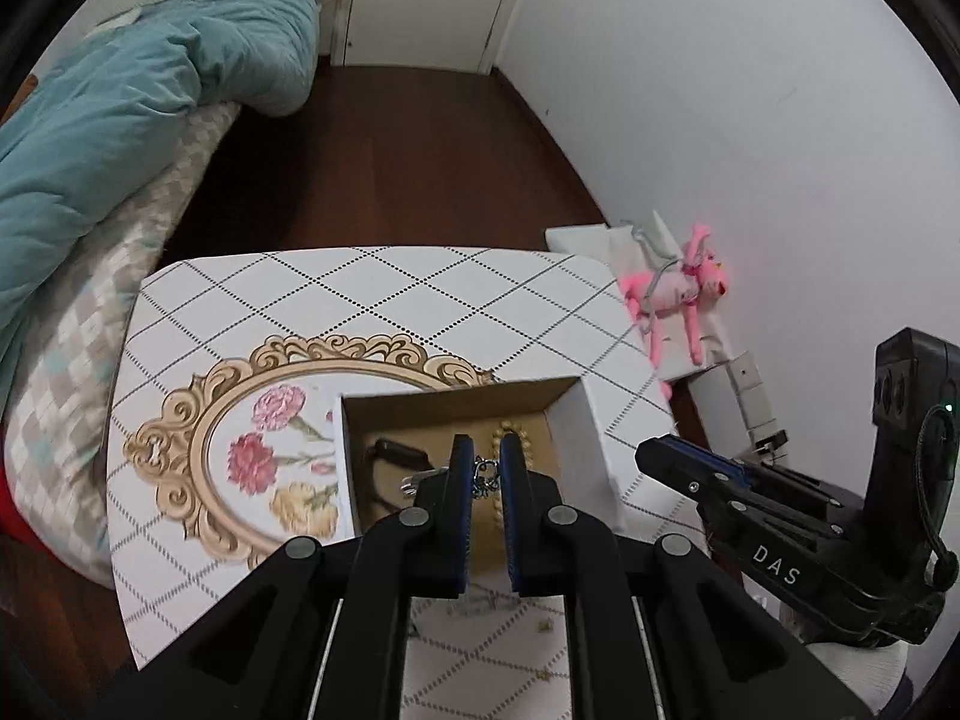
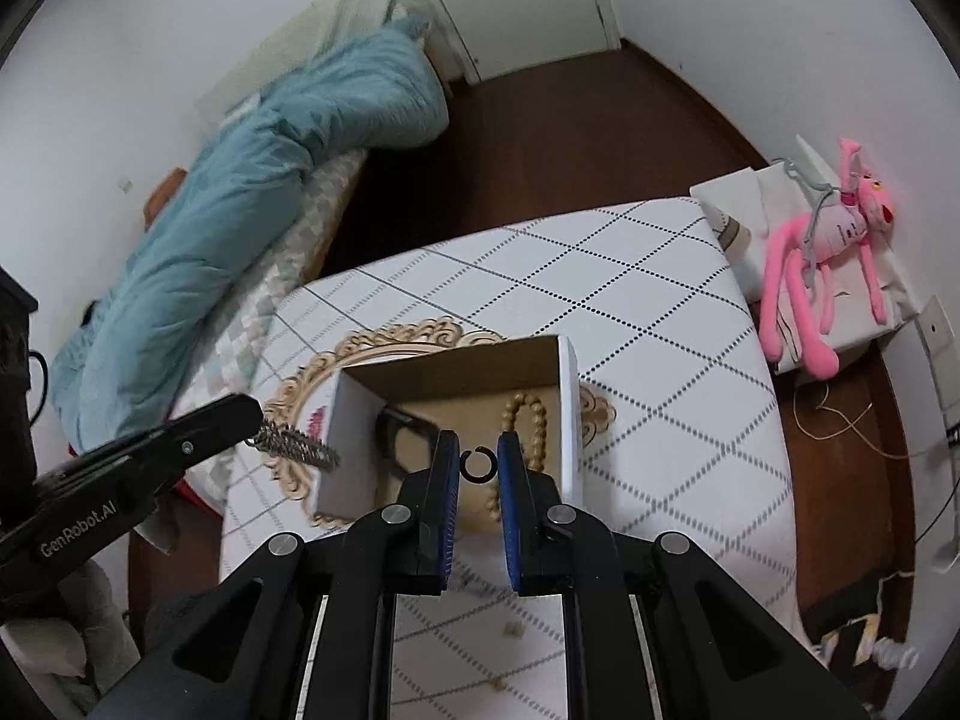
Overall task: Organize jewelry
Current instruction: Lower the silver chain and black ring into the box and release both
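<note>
1. Both tongs hang above the open cardboard box on the bench, each pitched steeply down. The left tongs are clamped on a silver chain; from the right wrist camera that chain shows as a twisted length poking out past the tips.
2. The right tongs are closed on a small black open ring, pinched at its two sides.
3. Below and ahead of both tips, inside the box, lie a string of pale beads and a dark band.
4. My read: these two pieces are meant for the box. Doing it well means bringing each tip low over bare cardboard floor, clear of the beads, before letting go, one side at a time, so chain and ring do not tangle.
5. The chain's full length is hidden by the pads, and so is the box's near wall.
6. The dark band is half shadowed; what it is, I cannot tell. Small specks on the bench beneath the tongs are too tiny to name.
</note>
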Demonstrator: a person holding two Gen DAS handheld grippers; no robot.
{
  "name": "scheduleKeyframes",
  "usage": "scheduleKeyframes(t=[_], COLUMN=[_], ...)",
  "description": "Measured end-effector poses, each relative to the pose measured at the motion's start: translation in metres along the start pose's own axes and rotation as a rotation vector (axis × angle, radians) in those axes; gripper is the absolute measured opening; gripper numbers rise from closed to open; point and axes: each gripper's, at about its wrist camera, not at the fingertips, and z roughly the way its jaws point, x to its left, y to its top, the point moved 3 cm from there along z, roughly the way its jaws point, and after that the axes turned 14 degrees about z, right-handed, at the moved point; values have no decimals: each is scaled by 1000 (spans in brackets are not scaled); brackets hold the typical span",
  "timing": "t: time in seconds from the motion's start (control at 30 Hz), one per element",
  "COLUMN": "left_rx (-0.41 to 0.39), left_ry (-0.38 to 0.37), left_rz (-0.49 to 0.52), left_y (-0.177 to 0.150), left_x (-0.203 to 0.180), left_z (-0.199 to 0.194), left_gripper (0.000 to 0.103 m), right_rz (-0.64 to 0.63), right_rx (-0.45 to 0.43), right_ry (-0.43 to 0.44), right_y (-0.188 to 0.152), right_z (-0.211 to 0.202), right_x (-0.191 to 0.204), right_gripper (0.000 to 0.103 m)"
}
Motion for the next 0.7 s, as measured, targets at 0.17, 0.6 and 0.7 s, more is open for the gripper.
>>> scheduleKeyframes(t=[0.17,0.6,0.7], left_rx=[57,140,130], left_ry=[-16,163,203], left_rz=[-1,-25,-21], left_y=[18,18,9], left_x=[10,32,34], left_z=[30,54,50], left_gripper=[6,63,73], right_rz=[-34,-64,-77], right_rx=[65,126,102], right_ry=[-65,-188,-215], right_y=[21,38,37], right_z=[37,69,63], right_x=[1,-5,-6], right_gripper=[13,33,35])
